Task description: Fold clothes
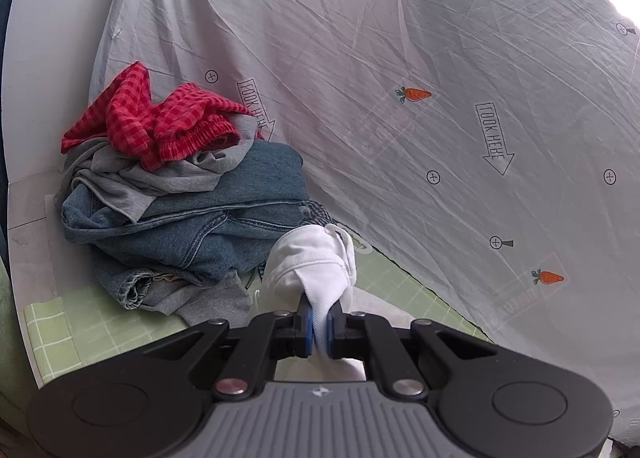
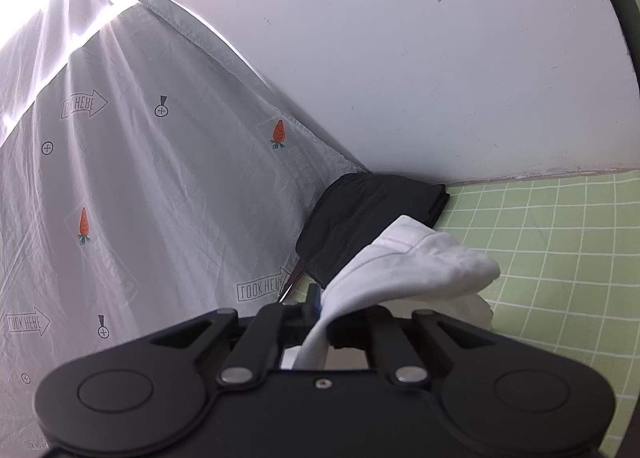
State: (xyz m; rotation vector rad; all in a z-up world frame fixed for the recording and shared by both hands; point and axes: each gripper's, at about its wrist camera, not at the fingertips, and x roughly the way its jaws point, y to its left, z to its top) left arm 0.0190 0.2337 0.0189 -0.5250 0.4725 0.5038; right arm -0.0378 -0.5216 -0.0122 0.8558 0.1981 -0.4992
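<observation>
My left gripper (image 1: pixel 319 324) is shut on a white garment (image 1: pixel 316 262), whose bunched cloth rises in front of the fingers. My right gripper (image 2: pixel 322 308) is shut on the white garment (image 2: pixel 420 258) too; the cloth drapes over its right finger and hides it. A pile of unfolded clothes lies left of the left gripper: a red checked piece (image 1: pixel 160 118) on top, a grey one (image 1: pixel 160 182), and blue jeans (image 1: pixel 224 226) below. A folded black garment (image 2: pixel 368 214) lies just beyond the right gripper, against the wall.
The green gridded mat (image 2: pixel 560 250) covers the table; it also shows in the left wrist view (image 1: pixel 80 330). A pale curtain with carrot and arrow prints (image 1: pixel 440 98) hangs behind, also in the right wrist view (image 2: pixel 140 178). A white wall (image 2: pixel 440 58) meets the mat.
</observation>
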